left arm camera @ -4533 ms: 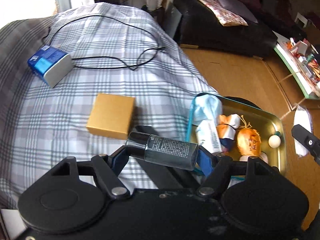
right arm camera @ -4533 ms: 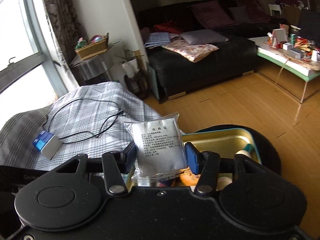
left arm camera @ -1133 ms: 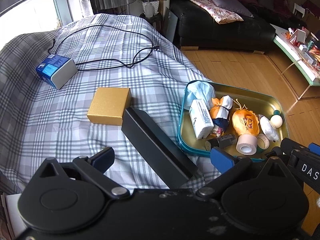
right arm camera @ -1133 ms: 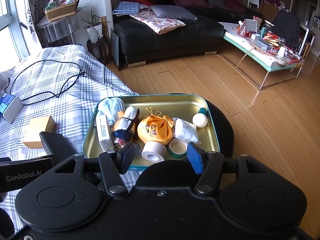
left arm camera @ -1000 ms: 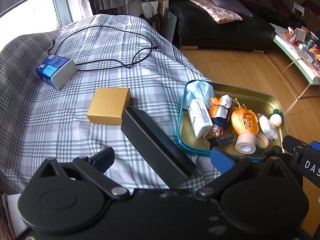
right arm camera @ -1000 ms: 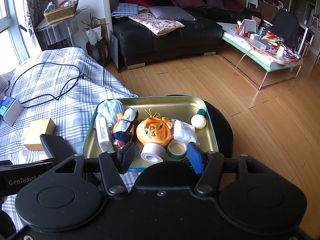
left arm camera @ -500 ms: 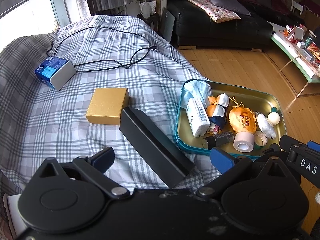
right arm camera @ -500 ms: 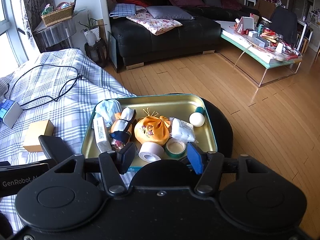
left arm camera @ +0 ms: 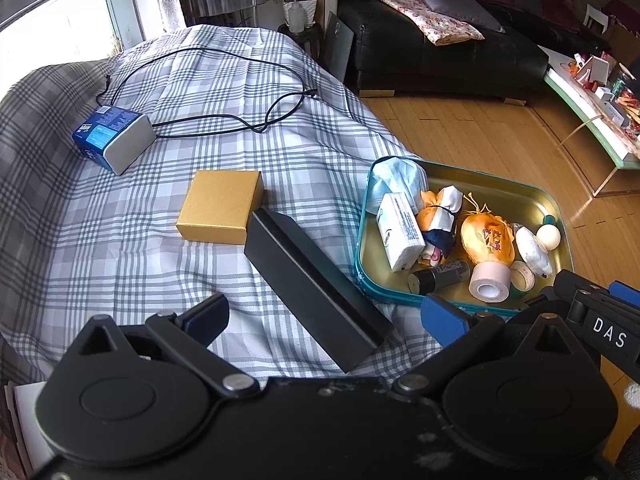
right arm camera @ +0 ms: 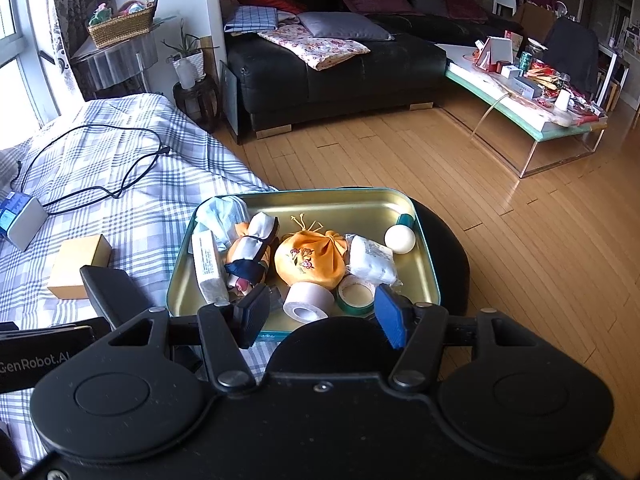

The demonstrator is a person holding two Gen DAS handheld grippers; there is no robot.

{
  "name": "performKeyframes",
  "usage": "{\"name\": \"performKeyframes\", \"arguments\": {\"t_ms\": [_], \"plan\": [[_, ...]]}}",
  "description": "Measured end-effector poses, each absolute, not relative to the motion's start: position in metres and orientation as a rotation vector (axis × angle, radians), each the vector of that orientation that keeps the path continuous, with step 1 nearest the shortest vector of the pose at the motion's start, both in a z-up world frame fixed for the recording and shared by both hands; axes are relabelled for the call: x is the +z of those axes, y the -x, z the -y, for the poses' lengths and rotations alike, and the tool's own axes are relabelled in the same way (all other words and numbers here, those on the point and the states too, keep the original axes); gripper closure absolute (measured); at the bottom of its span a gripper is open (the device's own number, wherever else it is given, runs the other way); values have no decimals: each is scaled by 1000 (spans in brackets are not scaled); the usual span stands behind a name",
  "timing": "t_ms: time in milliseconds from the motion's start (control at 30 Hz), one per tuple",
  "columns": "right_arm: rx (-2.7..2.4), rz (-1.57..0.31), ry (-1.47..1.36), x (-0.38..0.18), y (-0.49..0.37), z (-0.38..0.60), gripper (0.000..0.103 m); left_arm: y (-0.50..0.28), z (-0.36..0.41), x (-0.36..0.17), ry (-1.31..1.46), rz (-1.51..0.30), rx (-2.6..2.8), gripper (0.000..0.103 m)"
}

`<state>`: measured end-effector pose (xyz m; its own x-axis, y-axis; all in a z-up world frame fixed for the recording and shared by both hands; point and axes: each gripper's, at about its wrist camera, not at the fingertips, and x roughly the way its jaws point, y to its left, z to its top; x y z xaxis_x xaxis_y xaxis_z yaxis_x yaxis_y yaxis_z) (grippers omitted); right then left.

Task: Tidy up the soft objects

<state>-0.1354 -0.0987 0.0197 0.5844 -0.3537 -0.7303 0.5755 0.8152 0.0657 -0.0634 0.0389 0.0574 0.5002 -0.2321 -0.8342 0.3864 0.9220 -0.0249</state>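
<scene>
**Soft goods gathered in the tin, both grippers empty**

The teal-rimmed tin tray [right arm camera: 424,276] rests at the bed's edge, apparently as the collecting spot. In it lie an orange drawstring pouch [right arm camera: 310,260], a blue face mask [left arm camera: 396,178] in its far-left corner, a tissue pack [left arm camera: 400,232] along the left wall, a wrapped gauze packet [right arm camera: 370,260], tape rolls and a white ball [right arm camera: 400,239]. The right gripper [right arm camera: 322,312] hovers over the tray's near rim, released, nothing between its pads. The left gripper [left arm camera: 324,314] is spread wide above the plaid bedspread [left arm camera: 120,248], over a long black box [left arm camera: 312,288]. Readable: "DAS" and "GenRobot.AI" on the grippers; package print is too small.
</scene>
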Motion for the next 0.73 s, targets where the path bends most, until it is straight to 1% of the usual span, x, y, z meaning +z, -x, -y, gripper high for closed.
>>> {"name": "performKeyframes", "arguments": {"t_ms": [733], "plan": [[-544, -773, -292, 21, 134, 94, 47, 64, -46, 59, -158, -987, -374, 1]]}}
